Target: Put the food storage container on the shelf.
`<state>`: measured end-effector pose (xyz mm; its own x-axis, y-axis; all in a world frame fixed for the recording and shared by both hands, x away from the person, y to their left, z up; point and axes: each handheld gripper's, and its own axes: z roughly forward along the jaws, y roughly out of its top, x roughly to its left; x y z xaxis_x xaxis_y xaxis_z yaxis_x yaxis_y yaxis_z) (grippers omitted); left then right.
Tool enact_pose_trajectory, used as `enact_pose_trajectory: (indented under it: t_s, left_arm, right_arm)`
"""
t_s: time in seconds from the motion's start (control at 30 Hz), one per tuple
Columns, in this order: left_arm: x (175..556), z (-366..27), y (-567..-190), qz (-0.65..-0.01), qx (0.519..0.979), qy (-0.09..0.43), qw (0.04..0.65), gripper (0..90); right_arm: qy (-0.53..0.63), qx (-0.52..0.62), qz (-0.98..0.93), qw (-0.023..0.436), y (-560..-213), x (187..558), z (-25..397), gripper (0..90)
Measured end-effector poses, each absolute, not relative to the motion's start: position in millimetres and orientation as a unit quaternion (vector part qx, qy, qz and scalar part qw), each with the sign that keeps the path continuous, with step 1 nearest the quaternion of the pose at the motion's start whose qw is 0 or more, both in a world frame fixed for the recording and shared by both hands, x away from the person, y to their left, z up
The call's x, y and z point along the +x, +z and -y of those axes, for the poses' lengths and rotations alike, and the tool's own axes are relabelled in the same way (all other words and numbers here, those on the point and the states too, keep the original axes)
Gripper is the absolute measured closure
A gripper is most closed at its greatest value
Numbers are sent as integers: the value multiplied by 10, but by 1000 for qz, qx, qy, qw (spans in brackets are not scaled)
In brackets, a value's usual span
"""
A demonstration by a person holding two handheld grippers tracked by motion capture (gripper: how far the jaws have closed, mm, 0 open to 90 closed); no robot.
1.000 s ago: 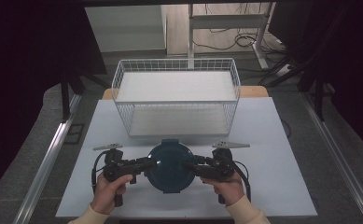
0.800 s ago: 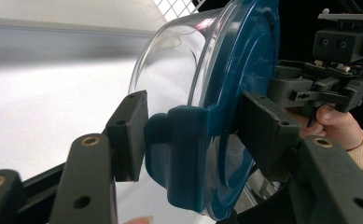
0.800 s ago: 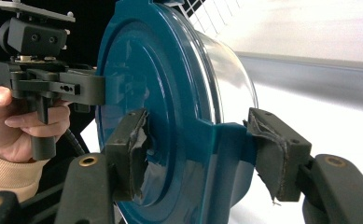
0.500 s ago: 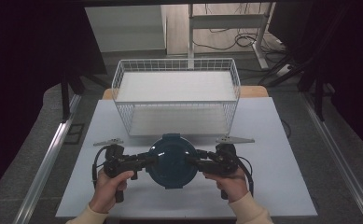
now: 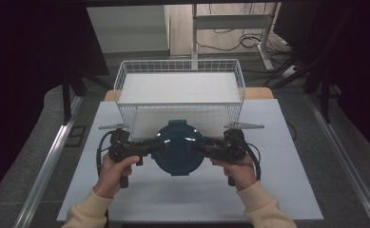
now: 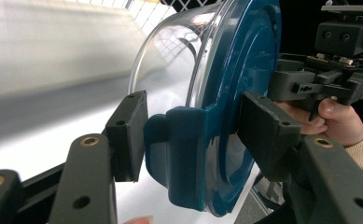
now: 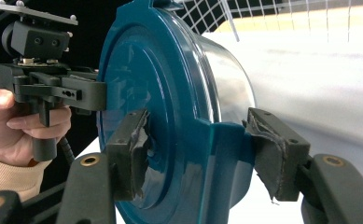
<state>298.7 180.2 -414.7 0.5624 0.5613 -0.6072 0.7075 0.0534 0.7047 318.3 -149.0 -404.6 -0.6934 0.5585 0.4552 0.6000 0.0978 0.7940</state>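
So there's a round clear container with a dark blue lid (image 5: 178,147) sitting right between the two claws, just in front of the white wire basket (image 5: 180,90). The left claw (image 5: 155,147) pinches the lid's side tab on the container's left, and the right claw (image 5: 198,147) pinches the matching tab on the opposite side, so both are clamped on it and neither is spread. In the left claw's view the jaws squeeze the blue tab (image 6: 184,154) from both sides, same deal in the right claw's view.

From above the blue lid faces up toward the camera, clear bowl part underneath. It's round, so no real long axis; the two tabs line up left-right along the basket's front wall.

Everything's over a white bench (image 5: 277,190). Behind the basket there's grey floor, a desk frame with cables (image 5: 235,40), and dark curtains either side.
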Motion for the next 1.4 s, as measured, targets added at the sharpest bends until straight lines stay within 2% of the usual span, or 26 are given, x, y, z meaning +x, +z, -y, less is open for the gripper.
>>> enact_pose_trajectory:
  t_s: [0.47, 1.13, 1.27, 1.4]
  left_arm:
    - [3309, -1847, -3831, -457, 681, -49, 570, 435]
    - [3431, -1813, -3576, -444, 682, -49, 579, 430]
    - [3531, -1801, -3438, -440, 688, -44, 575, 429]
    - [3594, -1792, -3284, -433, 689, -41, 580, 429]
  right_arm:
    - [-559, -383, 735, 5, -3723, 3533, 1449, 410]
    - [-557, -374, 742, -18, -3399, 3591, 1471, 412]
    - [-559, -381, 736, -11, -3342, 3653, 1490, 413]
    - [-564, -376, 735, -24, -3191, 3696, 1497, 413]
